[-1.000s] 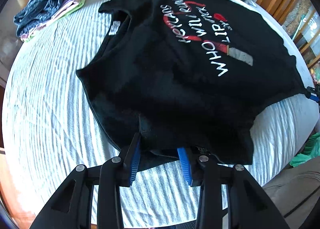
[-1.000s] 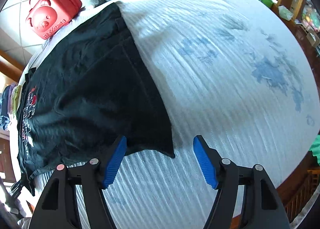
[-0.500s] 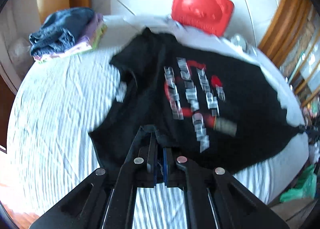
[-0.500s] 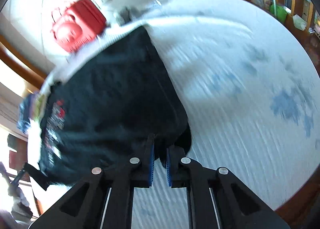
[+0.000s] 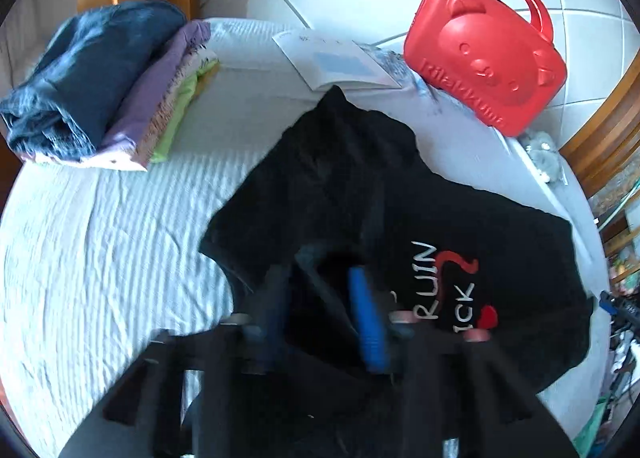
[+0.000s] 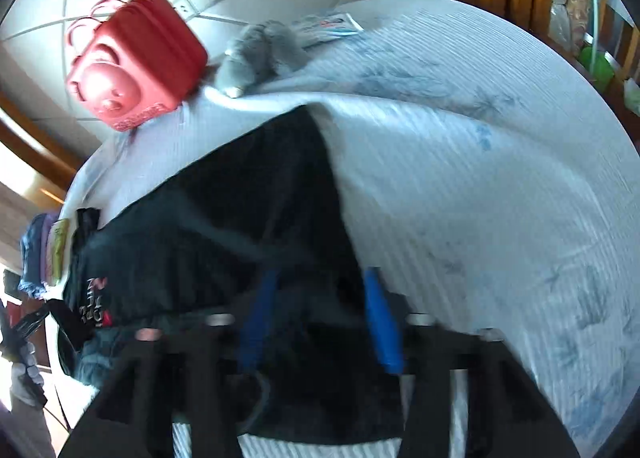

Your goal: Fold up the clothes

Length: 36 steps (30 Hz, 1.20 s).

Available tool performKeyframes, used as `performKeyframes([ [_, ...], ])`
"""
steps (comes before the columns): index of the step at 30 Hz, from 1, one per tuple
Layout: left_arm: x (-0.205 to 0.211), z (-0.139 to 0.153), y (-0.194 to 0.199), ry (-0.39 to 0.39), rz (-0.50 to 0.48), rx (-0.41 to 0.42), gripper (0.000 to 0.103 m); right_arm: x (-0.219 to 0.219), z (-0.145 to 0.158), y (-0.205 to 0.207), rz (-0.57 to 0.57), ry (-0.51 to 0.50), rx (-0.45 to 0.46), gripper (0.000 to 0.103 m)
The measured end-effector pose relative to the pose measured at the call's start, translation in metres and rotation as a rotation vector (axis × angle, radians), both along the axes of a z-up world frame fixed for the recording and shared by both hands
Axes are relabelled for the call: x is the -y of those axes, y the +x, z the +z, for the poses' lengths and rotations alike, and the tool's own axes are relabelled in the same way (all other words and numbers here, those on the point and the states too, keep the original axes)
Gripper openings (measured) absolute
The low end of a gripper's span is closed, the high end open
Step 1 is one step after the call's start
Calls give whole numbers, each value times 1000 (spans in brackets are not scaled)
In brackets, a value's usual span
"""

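**Black tee folded over on the bed, both jaws spread**

Lies black and crumpled, the T-shirt (image 5: 460, 225), on the white ribbed bedspread (image 5: 100, 258), doubled over on itself so that only part of the white and red lettering (image 5: 444, 290) shows: "RUIN" and "ICK" beside a red heart. Sits between the stack of folded clothes (image 5: 104, 85) at the far left corner and the red bear-faced case (image 5: 484, 49) by the wall, with a grey plush toy (image 6: 260, 53) next to that case.

Differs from half a second ago: left gripper (image 5: 320, 314) and right gripper (image 6: 320, 318), then pinched tight on the near edge, now stand with blue pads apart over dark cloth, both blurred. Hides much of the print that lay fully readable a second ago.

Runs long across the bed, left to right in the left wrist view, one corner pointing toward the wall.
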<state>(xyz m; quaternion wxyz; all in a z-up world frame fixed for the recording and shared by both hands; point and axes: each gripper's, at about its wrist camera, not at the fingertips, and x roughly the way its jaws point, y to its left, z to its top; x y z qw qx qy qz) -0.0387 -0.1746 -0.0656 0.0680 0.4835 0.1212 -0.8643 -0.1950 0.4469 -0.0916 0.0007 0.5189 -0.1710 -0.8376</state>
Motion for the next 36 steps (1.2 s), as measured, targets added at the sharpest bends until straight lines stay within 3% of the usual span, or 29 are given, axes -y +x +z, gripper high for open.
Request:
performKeyframes([
  [4,8,-5,-13,-16,17,38,56,-21,11,30,-20,5,-26,62],
  [11,12,-42,5,-87,33,130,57,-35,-3,89,2,30,31,62],
  [19,11,-82,19,-153,4,222,56,-16,-21,91,24,32,47,62],
  [20,10,-84,19,-149,-8,220,49,-12,-24,88,28,34,48,62],
  [21,8,-83,19,-145,-22,214,21,-8,-27,84,37,32,53,62],
  [22,8,-82,20,-149,-25,215,10,-3,-31,80,53,19,65,46],
  [23,8,-80,22,-156,-18,219,5,2,-34,77,72,12,83,30],
  [24,8,-77,24,-160,-11,220,4,6,-35,76,77,29,107,2],
  [27,19,-72,39,-142,39,236,4,7,-35,81,44,110,181,2],
  [29,27,-72,51,-112,49,259,4,-11,-38,89,-10,101,214,2],
  [31,28,-74,57,-95,37,285,9,-11,-36,91,6,116,210,4],
  [32,28,-72,58,-86,39,296,11,-5,-32,89,19,162,213,14],
  [34,29,-63,61,-81,53,292,25,-4,-21,87,-12,208,202,47],
  [36,26,-41,62,-89,47,231,31,-8,-9,86,-69,236,188,51],
])
